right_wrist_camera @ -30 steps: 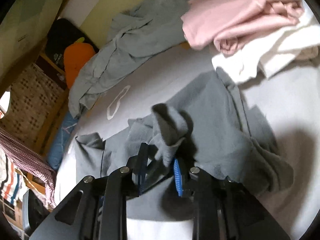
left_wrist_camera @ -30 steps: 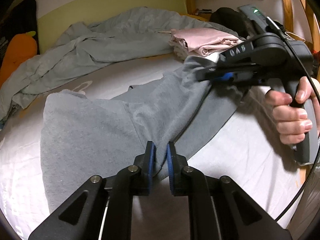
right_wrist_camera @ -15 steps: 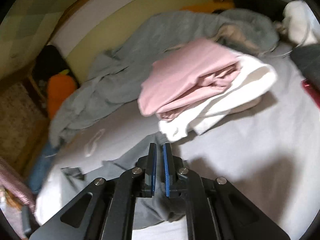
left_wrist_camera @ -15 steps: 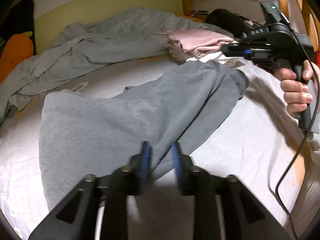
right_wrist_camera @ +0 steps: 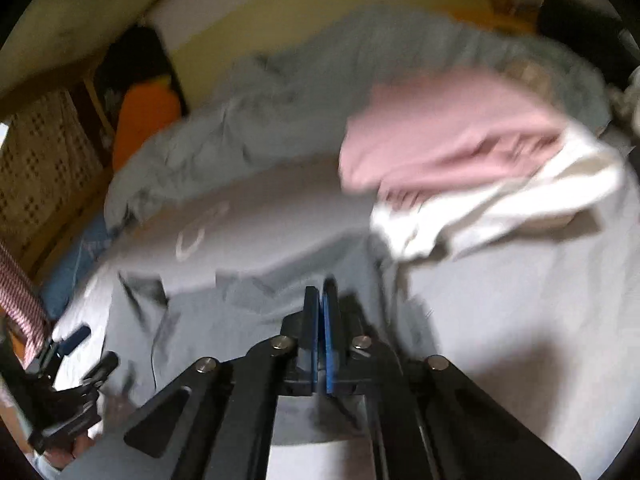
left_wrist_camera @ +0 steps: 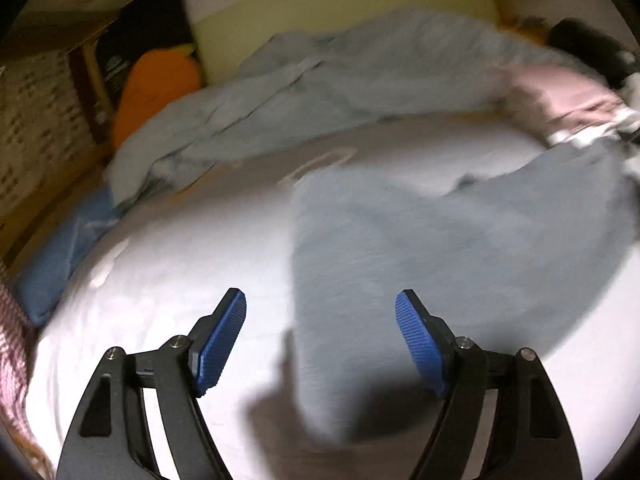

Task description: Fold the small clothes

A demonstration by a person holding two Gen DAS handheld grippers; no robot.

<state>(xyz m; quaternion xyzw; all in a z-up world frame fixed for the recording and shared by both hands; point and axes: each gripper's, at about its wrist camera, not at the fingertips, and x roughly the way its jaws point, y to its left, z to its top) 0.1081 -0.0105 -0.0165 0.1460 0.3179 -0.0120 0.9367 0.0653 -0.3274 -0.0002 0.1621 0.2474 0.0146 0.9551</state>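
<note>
Two grippers stand clear of the soft grey fleece garment (left_wrist_camera: 460, 240) spread on the white bedsheet (left_wrist_camera: 168, 280): the left gripper (left_wrist_camera: 320, 336) has its jaws opening wide with the cloth's near edge below and between them, unpressed; the right gripper (right_wrist_camera: 321, 312) is pressed fully closed on nothing, the garment lying under it. One fold seems just laid; the next move calls for choosing a fresh edge to pinch. Motion blur hides hems and creases, and the garment's right side is cut off in the left wrist view.

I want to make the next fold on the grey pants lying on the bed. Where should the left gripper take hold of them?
Probably the narrow near end of the grey pants, just ahead of the left gripper, whose jaws are opening with nothing pinched. That end tapers to a loose edge on the white sheet, so slide one pad under from the near side and pinch the edge.
</note>
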